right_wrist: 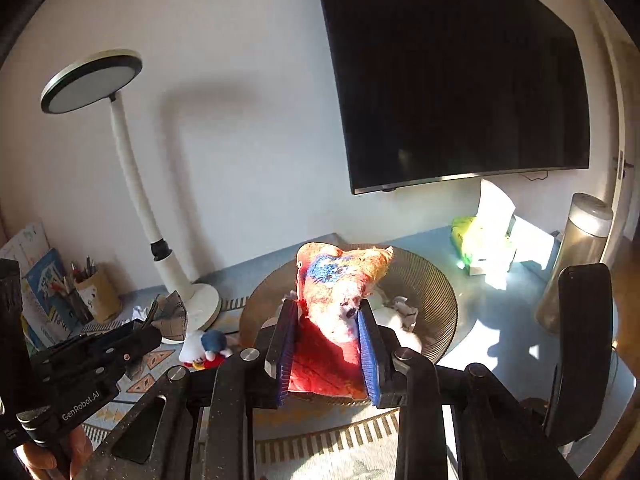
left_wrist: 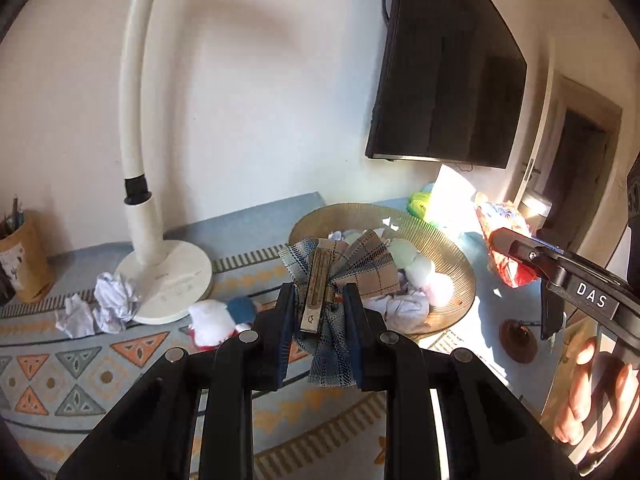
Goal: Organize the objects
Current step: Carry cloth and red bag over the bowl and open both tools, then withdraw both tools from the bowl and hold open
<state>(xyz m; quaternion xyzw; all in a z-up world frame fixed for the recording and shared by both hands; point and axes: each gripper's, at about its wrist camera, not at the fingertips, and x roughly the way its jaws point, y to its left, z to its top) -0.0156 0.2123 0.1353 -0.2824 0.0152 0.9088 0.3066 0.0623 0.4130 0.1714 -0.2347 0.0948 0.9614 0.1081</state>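
Note:
My left gripper (left_wrist: 316, 312) is shut on a blue and beige plaid bow hair clip (left_wrist: 352, 264), its metal bar upright between the pads. It hangs over the near rim of an amber ribbed bowl (left_wrist: 452, 248) that holds crumpled paper and pale soft items. My right gripper (right_wrist: 328, 320) is shut on a fuzzy red, orange and blue cloth piece (right_wrist: 340, 280), also raised in front of the bowl (right_wrist: 436, 292). In the left wrist view the right gripper (left_wrist: 516, 264) holds the cloth piece (left_wrist: 500, 216) to the bowl's right. The left gripper (right_wrist: 154, 330) and bow (right_wrist: 170, 316) show at the left of the right wrist view.
A white desk lamp (left_wrist: 172, 280) stands left of the bowl, with crumpled paper (left_wrist: 112, 300) and a small plush toy (left_wrist: 216, 320) by its base. A pen cup (left_wrist: 24, 256) is far left. A tissue pack (right_wrist: 480, 244) and tall bottle (right_wrist: 576, 260) stand right, under a wall screen (right_wrist: 460, 80).

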